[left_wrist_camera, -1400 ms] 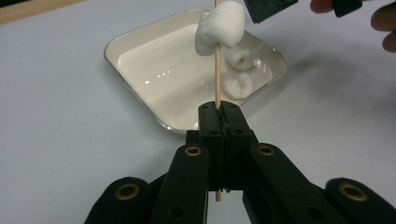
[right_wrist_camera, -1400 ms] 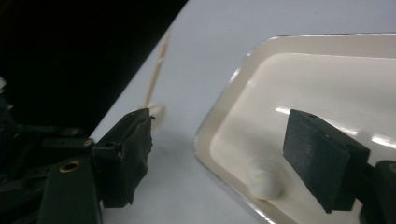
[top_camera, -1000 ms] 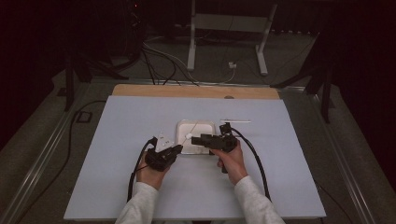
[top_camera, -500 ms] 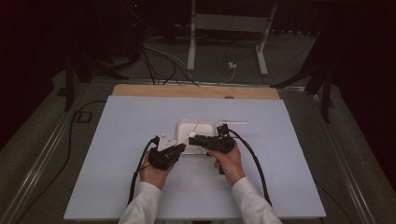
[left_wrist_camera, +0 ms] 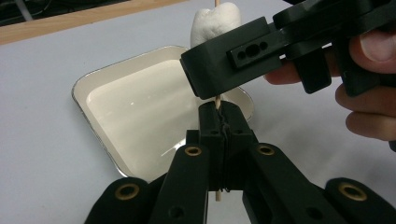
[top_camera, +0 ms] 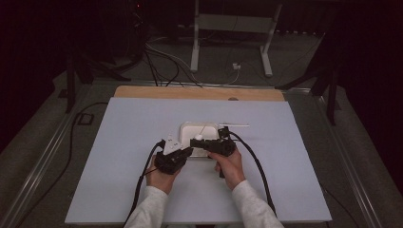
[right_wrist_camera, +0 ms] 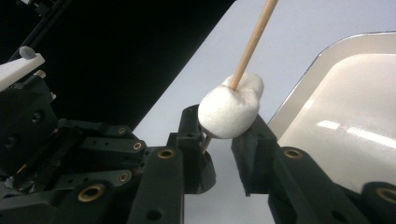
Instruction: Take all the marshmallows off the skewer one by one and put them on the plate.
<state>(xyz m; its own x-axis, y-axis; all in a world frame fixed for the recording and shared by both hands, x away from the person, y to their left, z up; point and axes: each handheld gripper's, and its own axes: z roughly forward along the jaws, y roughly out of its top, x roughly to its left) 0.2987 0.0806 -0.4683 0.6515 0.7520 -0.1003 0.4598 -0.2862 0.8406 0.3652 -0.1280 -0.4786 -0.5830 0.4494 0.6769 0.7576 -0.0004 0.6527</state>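
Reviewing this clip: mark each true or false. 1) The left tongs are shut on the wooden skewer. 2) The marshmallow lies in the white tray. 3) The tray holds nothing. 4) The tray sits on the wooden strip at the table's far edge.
1) True: the left tongs clamp the skewer.
2) False: the marshmallow is speared on the skewer, between the jaws of the right tongs, which have just been closing on it.
3) True: the tray is bare inside.
4) False: it sits on the pale sheet, nearer the person than the wooden strip.
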